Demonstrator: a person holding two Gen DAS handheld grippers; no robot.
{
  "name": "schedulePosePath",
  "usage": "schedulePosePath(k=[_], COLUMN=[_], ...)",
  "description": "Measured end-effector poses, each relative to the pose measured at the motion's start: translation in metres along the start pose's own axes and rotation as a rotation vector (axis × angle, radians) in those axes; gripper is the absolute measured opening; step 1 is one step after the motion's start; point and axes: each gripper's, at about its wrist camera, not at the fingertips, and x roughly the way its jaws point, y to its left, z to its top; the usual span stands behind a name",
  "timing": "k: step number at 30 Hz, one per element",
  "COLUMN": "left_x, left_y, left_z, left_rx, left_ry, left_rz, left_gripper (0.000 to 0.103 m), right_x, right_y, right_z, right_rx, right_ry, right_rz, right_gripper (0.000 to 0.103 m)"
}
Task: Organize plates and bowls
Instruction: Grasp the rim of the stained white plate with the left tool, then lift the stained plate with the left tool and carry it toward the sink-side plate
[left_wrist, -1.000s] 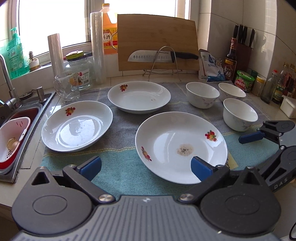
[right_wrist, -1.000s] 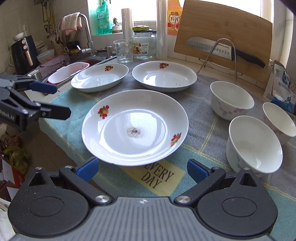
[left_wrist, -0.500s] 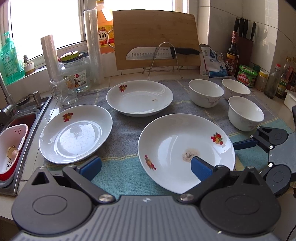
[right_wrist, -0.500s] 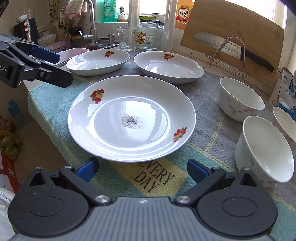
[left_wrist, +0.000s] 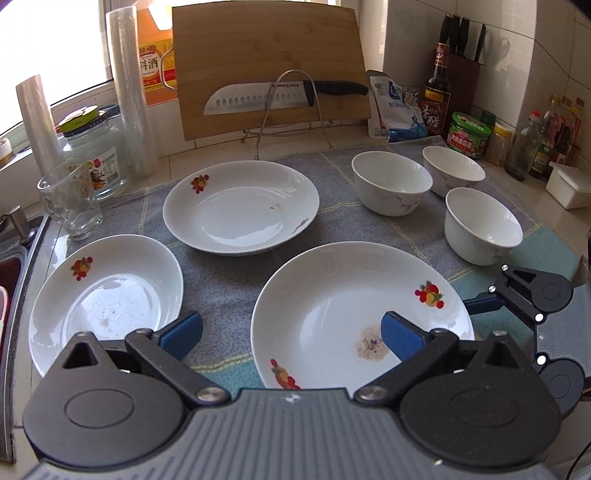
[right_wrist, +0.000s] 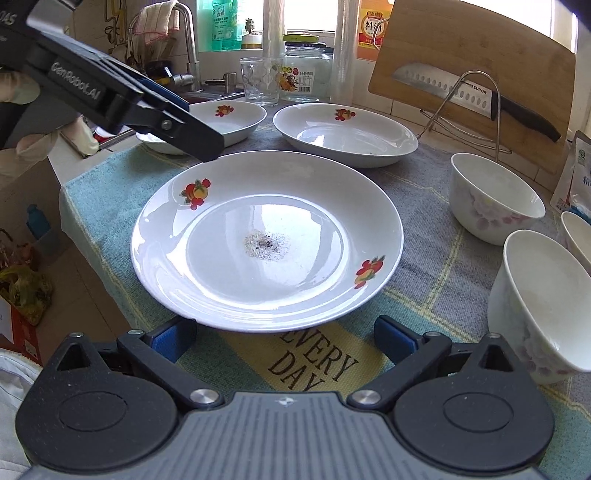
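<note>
Sunlit kitchen desk (left_wrist: 221, 155) under a window carries a blue and grey towel (left_wrist: 229, 302), and everything below is placed against the large plate (right_wrist: 266, 236), which lies flat on the towel's near part with a small patch of dried residue at its centre. Nearest of all, the right claw (right_wrist: 284, 338) sits low at that plate's near rim with its blue pads spread wide on either side of the rim, gripping nothing; the yellow patch lettered EVERY DAY (right_wrist: 314, 365) lies directly beneath. In the left wrist view, the left claw (left_wrist: 291, 330) hangs over the large plate's left edge, jaws likewise wide apart and empty, one pad above the plate's well and the other over the towel. Left of the large plate, close to the sink side, rests a second plate (left_wrist: 103, 299); beyond the large plate, a third plate (left_wrist: 240, 206) sits apart from both. Right of the large plate stand three white bowls (left_wrist: 480, 225), upright and close together, none stacked. Farther back from the large plate are a drinking glass (left_wrist: 70, 199), a glass jar (left_wrist: 96, 155), and a wooden cutting board (left_wrist: 269, 59) leaning upright with a knife (left_wrist: 284, 96) on a wire rack in front of it.
</note>
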Motion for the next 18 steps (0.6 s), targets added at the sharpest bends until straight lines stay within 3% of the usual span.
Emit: schedulePosePath(k=[9, 18], left_x=[0.053, 0.084], left_y=[0.01, 0.007], left_z=[0.026, 0.036], left_rx=[0.055, 0.185], left_ry=[0.149, 0.306], left_rz=[-0.179, -0.3], left_gripper=[0.102, 0.097], right_x=[-0.002, -0.002], right_y=[-0.001, 0.001], right_z=[-0.007, -0.008], right_rx=[-0.011, -0.005], right_ry=[-0.063, -0.081], right_rz=[0.005, -0.005], right_gripper=[0.103, 0.103])
